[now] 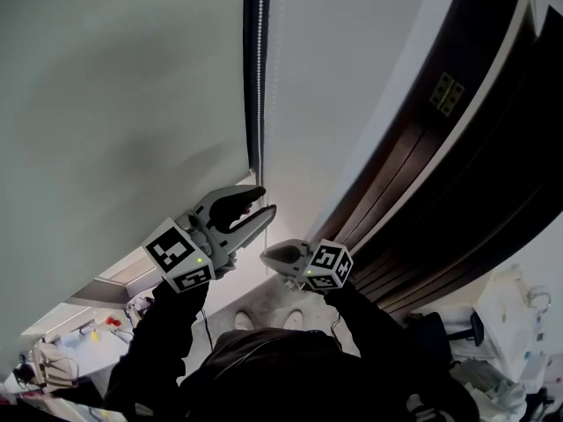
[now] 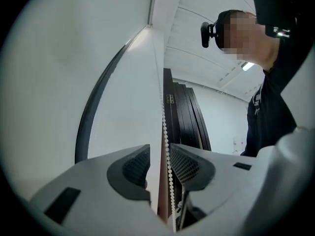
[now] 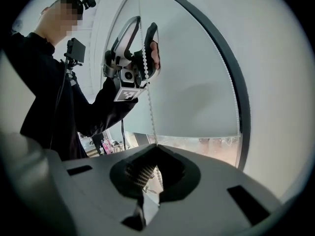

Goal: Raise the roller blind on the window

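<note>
The pale grey roller blind (image 1: pixel 123 104) covers most of the window, and its bottom edge (image 3: pixel 197 134) hangs above a strip of bare glass. A white bead chain (image 1: pixel 260 60) runs down along the dark frame beside it. My left gripper (image 1: pixel 266 200) is the higher one and stands open around the chain (image 2: pixel 165 132), with a gap at both pads. The right gripper view shows it as well, the left gripper (image 3: pixel 145 23) holding the beads between its jaws. My right gripper (image 1: pixel 268 256) is lower and shut on the chain (image 3: pixel 150 112), which disappears between its closed pads (image 3: pixel 142 171).
Dark wooden panels (image 1: pixel 457 174) lean along the wall at the right of the window. A cluttered desk (image 1: pixel 62 350) lies at the lower left, and white equipment (image 1: pixel 510 323) stands at the lower right. The person's dark sleeves (image 1: pixel 167 341) fill the bottom middle.
</note>
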{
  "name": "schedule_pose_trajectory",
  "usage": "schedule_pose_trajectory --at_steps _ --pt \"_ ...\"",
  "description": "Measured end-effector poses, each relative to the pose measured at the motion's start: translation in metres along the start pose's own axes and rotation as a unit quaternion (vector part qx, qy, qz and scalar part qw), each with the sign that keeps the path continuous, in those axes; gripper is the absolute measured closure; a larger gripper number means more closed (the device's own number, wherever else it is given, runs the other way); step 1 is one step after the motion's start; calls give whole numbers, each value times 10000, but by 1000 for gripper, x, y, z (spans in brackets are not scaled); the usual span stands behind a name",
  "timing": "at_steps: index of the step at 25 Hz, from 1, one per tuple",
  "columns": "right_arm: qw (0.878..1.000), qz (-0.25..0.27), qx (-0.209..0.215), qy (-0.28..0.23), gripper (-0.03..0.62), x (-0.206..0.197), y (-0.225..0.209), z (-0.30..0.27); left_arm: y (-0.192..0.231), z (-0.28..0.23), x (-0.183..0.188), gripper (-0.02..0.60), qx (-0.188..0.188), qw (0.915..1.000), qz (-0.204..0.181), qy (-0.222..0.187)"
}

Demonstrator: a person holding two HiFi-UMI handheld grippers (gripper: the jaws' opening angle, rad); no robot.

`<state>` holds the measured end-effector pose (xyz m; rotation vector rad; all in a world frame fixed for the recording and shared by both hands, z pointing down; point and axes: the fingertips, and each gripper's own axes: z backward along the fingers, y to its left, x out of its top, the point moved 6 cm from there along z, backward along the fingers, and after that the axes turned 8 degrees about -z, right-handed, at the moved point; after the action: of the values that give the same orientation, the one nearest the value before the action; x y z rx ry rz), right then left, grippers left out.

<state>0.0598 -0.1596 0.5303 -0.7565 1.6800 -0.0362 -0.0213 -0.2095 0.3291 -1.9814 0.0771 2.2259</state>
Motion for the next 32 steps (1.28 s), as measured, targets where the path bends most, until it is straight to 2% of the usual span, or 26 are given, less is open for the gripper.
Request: schedule_pose_trajectory --at_steps 4,6,10,14,15,16,17,18,21,23,26,32 --pt "10000 -2 17 -17 586 -1 3 -1 -3 -1 4 506 -59 10000 -34 -10" --pt "10000 7 3 -19 588 -1 3 -2 -5 -1 5 566 -103 9999 -74 17" --pt "10000 -37 41 -21 588 -2 1 1 -6 -2 4 574 -194 9998 36 69" --pt "9998 85 155 130 582 -2 4 5 0 1 0 575 -145 9998 85 -47" --pt "9996 103 203 158 529 0 6 7 1 2 0 575 -94 9999 36 -51" --pt "9995 86 277 119 425 4 8 9 2 4 0 575 -55 10000 2 -55" --pt "9994 47 357 -15 359 10 9 14 3 6 -1 575 -39 10000 3 -70" --pt "9989 16 416 -237 335 20 11 20 4 8 -2 575 -31 10000 23 -85" --pt "9935 94 462 -1036 326 60 14 47 7 9 -19 575 3 10000 70 21" --pt "9889 282 483 -1374 326 87 23 62 6 11 -39 575 -1 9995 281 121" --pt "9838 564 561 -1604 326 119 40 75 -1 16 -69 575 -38 9980 582 233" --pt "9772 656 692 -1897 287 161 55 86 -23 16 -105 575 -130 9962 788 341"
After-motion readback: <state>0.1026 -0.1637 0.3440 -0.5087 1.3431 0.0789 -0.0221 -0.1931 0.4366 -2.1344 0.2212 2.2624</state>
